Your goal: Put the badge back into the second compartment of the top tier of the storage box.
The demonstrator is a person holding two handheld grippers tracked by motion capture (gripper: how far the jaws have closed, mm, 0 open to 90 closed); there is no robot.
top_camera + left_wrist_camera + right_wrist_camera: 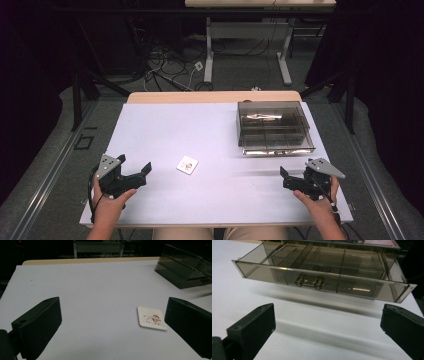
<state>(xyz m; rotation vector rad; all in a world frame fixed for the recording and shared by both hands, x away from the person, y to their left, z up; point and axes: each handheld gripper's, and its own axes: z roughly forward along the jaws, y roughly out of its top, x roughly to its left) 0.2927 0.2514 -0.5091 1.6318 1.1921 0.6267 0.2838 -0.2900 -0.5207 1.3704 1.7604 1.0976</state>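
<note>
White tabletop [210,200] lies bare between both wide-open claws, left claw [141,175], right claw [286,178]

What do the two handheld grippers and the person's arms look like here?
Both the left gripper and right gripper are black, with two blocky, flat-faced jaws each bearing a small round hole. A grey three-cornered plate with dark dots tops each body. A thin black cable trails near each wrist. The forearms show no sleeves; the left hand and right hand show no gloves.

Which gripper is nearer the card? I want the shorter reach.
The left gripper: the card lies just beyond its open jaws, while the right gripper sits farther off, facing the drawer.
</note>
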